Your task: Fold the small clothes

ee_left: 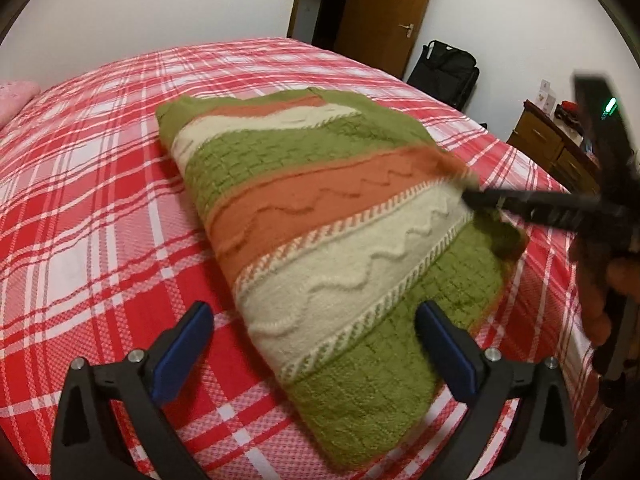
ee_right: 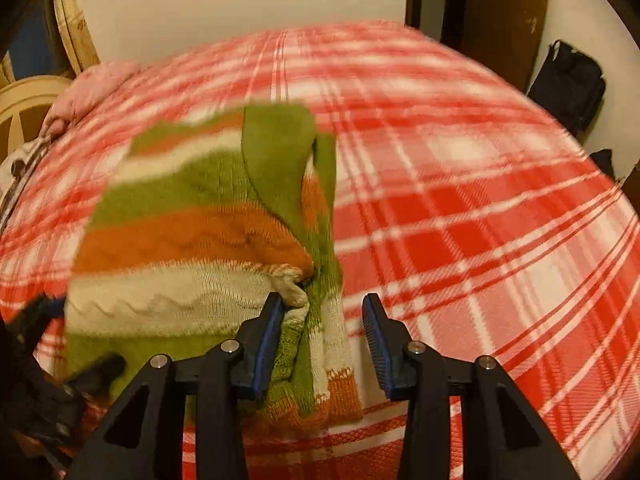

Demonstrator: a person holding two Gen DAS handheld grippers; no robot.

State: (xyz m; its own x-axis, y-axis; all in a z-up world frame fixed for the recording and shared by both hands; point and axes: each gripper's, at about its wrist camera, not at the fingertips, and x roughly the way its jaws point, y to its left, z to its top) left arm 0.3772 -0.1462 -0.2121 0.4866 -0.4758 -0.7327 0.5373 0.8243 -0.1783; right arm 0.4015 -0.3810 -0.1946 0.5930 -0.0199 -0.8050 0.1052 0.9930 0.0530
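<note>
Presently listed: one small knitted sweater in green, orange and cream stripes [ee_left: 320,216], lying folded on a bed under a red-and-white plaid sheet [ee_left: 100,200], roughly mid-bed; one pink pillow [ee_left: 16,96] at the far corner; one brown wooden door [ee_left: 384,16] beyond, a black bag [ee_left: 448,72] beside it; left gripper [ee_left: 312,344], black with blue pads, jaws spread wide and empty, poised just short of the sweater's near green corner, touching nothing; right gripper [ee_right: 324,340], same make, jaws part open, a bunched edge of the knit lying between them; its left pad appears to touch the wool while the other stands clear, so the fabric looks released rather than pinched, though blur in the right wrist view makes this uncertain; in the left wrist view this tool reaches in over the sweater's right edge; risks noted: should the right gripper draw away with yarn snagged on a pad, the top layer would drag and the fold open; the bunched seam, left unsmoothed, would leave a lump; should the left gripper close on the upper layer alone, the stack would slide apart on the soft bedding
</note>
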